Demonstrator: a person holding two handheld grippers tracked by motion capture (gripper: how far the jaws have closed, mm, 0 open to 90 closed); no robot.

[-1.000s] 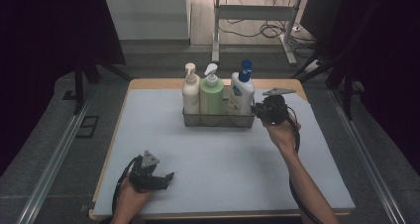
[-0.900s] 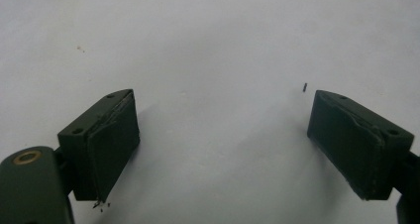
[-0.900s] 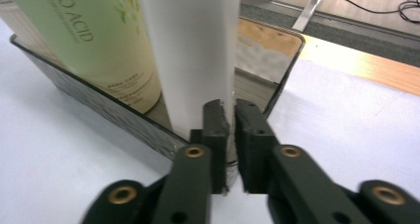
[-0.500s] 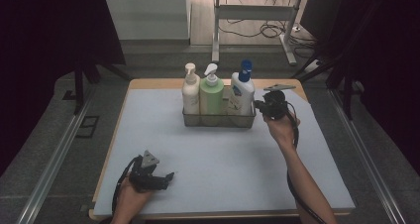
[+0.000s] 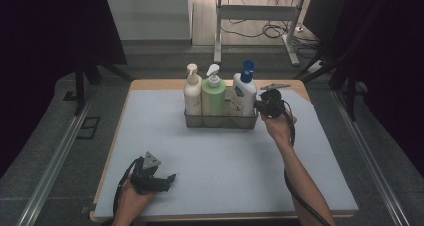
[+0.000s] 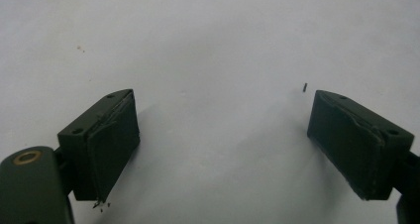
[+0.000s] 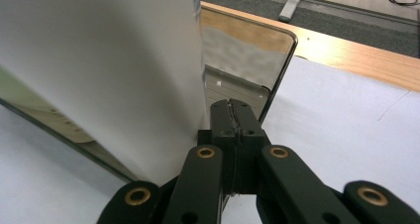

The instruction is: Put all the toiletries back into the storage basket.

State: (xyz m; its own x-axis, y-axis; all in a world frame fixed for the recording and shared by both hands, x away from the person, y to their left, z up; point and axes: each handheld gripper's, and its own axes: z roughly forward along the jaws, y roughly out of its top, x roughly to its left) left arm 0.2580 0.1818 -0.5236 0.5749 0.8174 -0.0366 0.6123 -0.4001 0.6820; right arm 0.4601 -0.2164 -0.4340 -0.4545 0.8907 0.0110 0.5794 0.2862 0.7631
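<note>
A wire basket (image 5: 220, 121) stands at the back middle of the table. It holds a cream pump bottle (image 5: 192, 93), a green pump bottle (image 5: 213, 96) and a white bottle with a blue cap (image 5: 244, 93). My right gripper (image 5: 260, 107) is at the basket's right end, beside the white bottle. In the right gripper view its jaws (image 7: 233, 110) are pressed together on the rim of the basket's end wall (image 7: 247, 50), with the white bottle (image 7: 99, 60) close on the left. My left gripper (image 5: 171, 178) rests near the front left, jaws wide apart (image 6: 223, 135) over bare mat.
A pale blue mat (image 5: 225, 156) covers the wooden table (image 5: 150, 84). Dark curtains flank the table. A metal stand and cables (image 5: 260, 16) lie on the floor beyond the far edge.
My right gripper has edged slightly left toward the basket's right end. The left gripper and the bottles have stayed put.
</note>
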